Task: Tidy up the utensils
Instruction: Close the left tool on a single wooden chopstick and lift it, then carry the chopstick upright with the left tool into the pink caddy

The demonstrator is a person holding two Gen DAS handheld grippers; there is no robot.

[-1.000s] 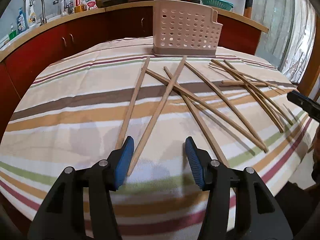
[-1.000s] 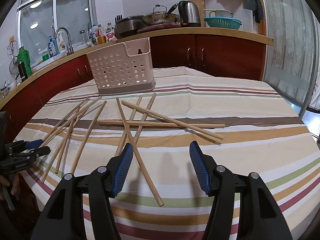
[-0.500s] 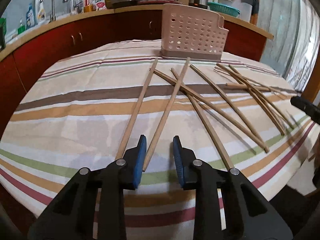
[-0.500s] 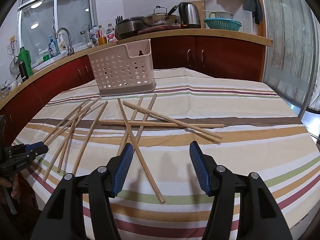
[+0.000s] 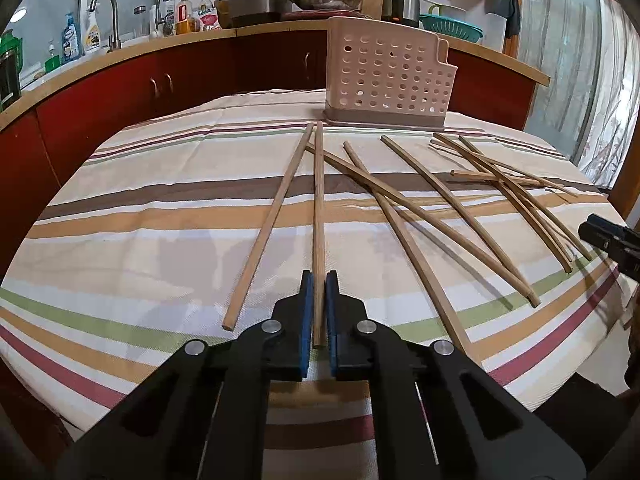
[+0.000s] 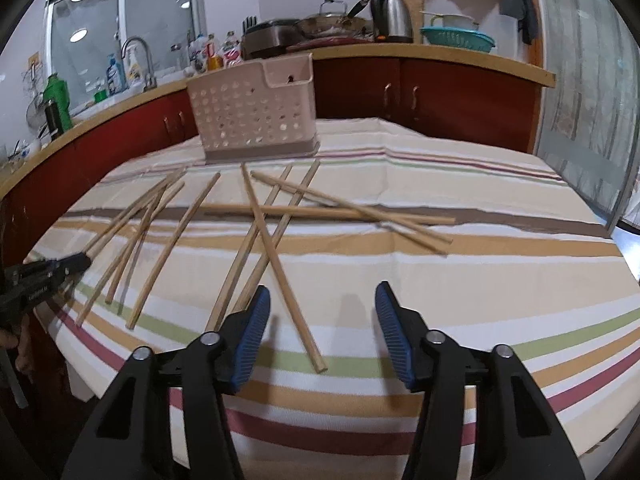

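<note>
Nearest the left wrist camera, left gripper (image 5: 319, 280) closing, blue pads (image 5: 307, 312) pressed against a single wooden chopstick (image 5: 319, 216) near its near end, jaws almost together; seen from the right wrist view as a dark tip (image 6: 76, 262) at the table's left edge. Just beside that clamped stick, on its left, a second chopstick (image 5: 272, 224) lying flat on the striped tablecloth (image 5: 160, 208), far ends of the two nearly meeting. Close to the right wrist camera, right gripper (image 6: 322, 304) closing with jaws apart, nothing pinched between the blue pads (image 6: 252, 336), only the near end of one long chopstick (image 6: 280, 264) lying on the cloth in the gap, untouched. Further out, across the middle of the cloth, loose chopsticks (image 6: 320, 212) scattered and crossing one another, some stacked over others, a looser fan of them (image 6: 136, 236) toward the left gripper's side. Beyond the sticks, at the far part of the table, standing upright, a pale perforated utensil holder (image 5: 390, 76) on a darker base, also seen from the other side (image 6: 252, 116); contents not discernible. Behind the table, red cabinets (image 6: 440, 96) under a wooden counter, with a kettle (image 6: 390, 18), a wok and a teal colander (image 6: 458, 38); sink faucet (image 5: 106, 8) at far left.
</note>
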